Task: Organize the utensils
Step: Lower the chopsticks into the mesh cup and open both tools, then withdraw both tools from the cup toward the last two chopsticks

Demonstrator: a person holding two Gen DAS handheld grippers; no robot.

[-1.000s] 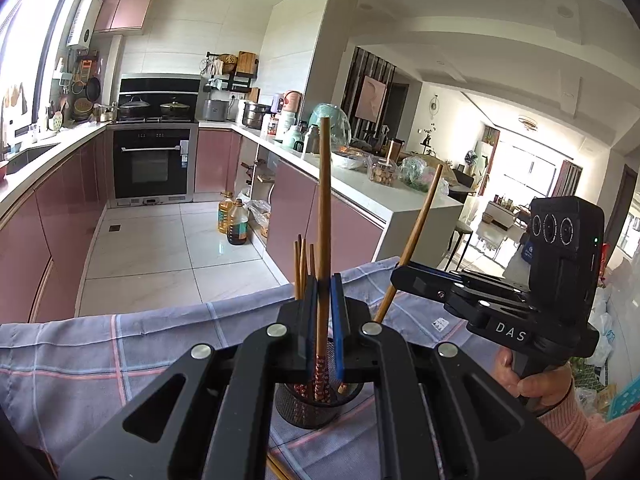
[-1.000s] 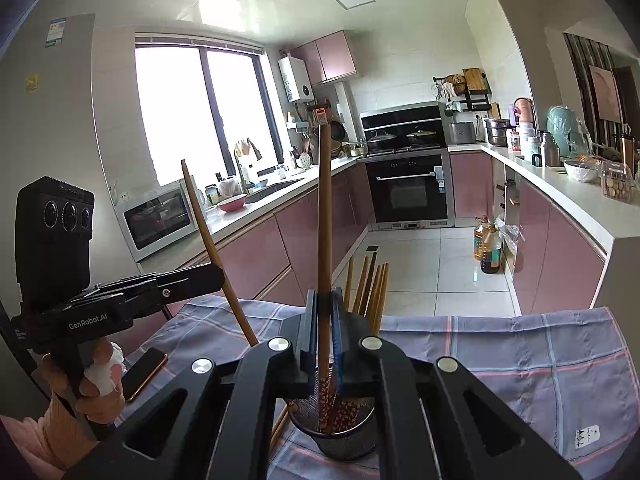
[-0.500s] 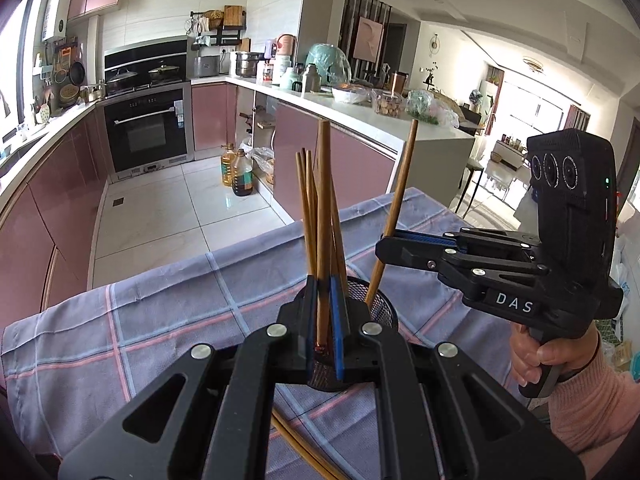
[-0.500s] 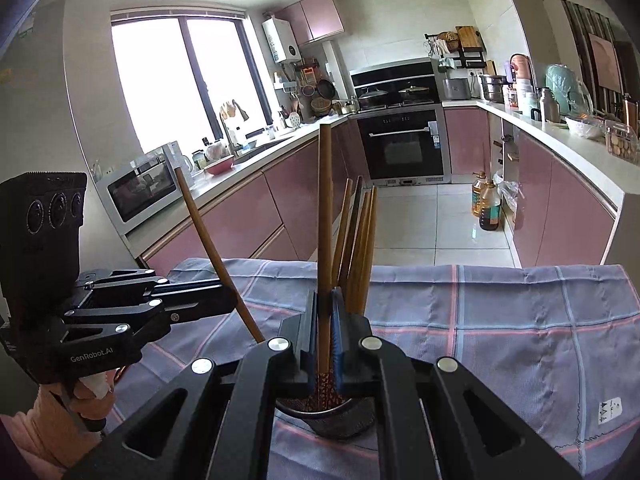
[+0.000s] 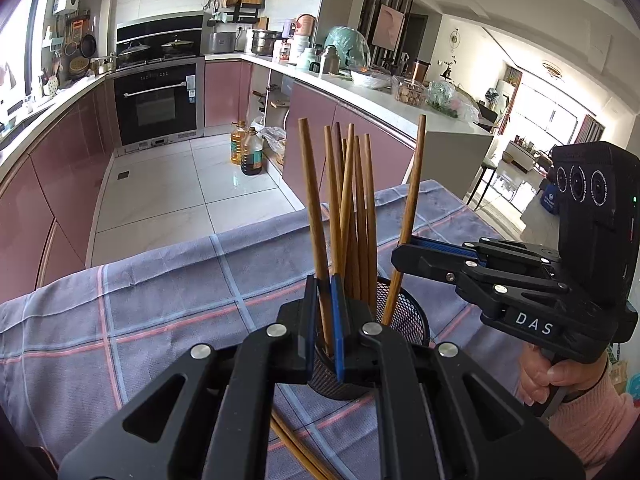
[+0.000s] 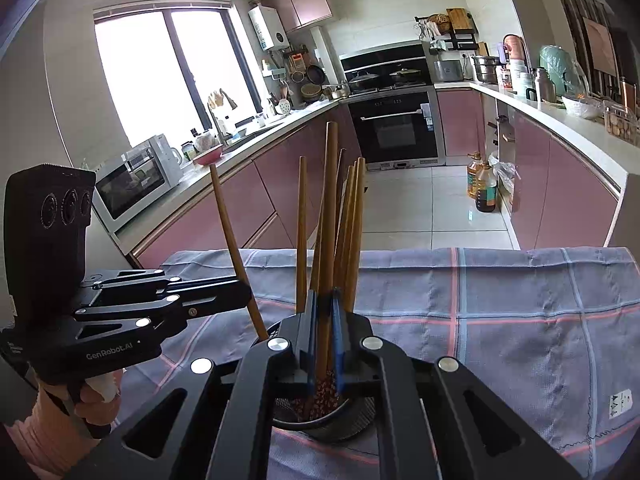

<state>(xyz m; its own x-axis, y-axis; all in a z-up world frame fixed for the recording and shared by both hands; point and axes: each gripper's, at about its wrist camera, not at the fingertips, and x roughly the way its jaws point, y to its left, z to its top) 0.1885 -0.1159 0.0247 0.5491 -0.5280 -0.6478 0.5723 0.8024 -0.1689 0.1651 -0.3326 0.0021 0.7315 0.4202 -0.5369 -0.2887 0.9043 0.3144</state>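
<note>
over the black mesh utensil holder (image 5: 404, 320), standing on a plaid tablecloth (image 5: 160, 288), both grippers meet. left gripper (image 5: 325, 320) has its blue-lined jaws nearly closed on one wooden chopstick (image 5: 314, 208), whose lower end dips into the holder. right gripper (image 6: 325, 332) likewise pinches its own chopstick (image 6: 329, 216), tip down among the bundled chopsticks (image 5: 356, 208) already standing inside. more chopsticks (image 5: 296, 448) lie on the cloth at the holder's 6 o'clock in the left wrist view.

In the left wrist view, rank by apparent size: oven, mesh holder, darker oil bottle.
1. oven
2. mesh holder, partly hidden and much nearer the camera, so oven versus holder is unsure
3. darker oil bottle, clearly smallest
</note>
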